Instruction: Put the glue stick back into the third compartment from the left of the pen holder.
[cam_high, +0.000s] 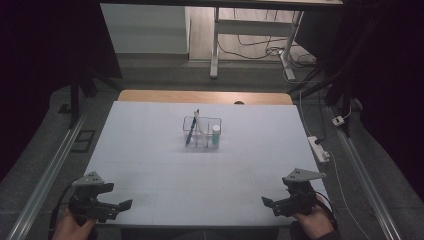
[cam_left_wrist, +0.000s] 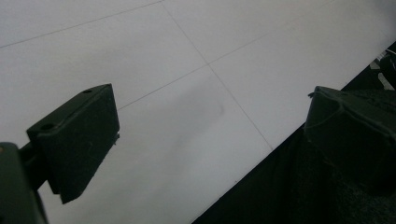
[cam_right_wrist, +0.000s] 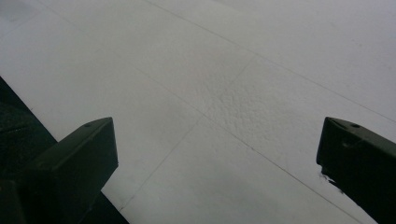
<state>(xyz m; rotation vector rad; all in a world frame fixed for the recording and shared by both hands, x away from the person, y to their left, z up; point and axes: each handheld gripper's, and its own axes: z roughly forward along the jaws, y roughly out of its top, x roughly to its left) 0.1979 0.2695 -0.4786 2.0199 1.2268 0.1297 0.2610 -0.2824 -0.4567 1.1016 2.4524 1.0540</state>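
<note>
Both claws sit at the near edge of the counter (cam_high: 150, 150), one at each corner, each held in a hand. Left claw (cam_high: 120, 205) at near left, jaws spread wide, nothing between them; its own view shows bare white surface and the counter's dark edge between the jaws. Right claw (cam_high: 267, 202) at near right, jaws also wide apart and empty, pointing inward over the white surface. Clear organizer (cam_high: 201, 132) stands at counter centre, toward the far side, well apart from both claws. Dark pen (cam_high: 192, 127) leans in its left compartment; small white bottle (cam_high: 216, 134) with greenish band stands upright in its right compartment.
</note>
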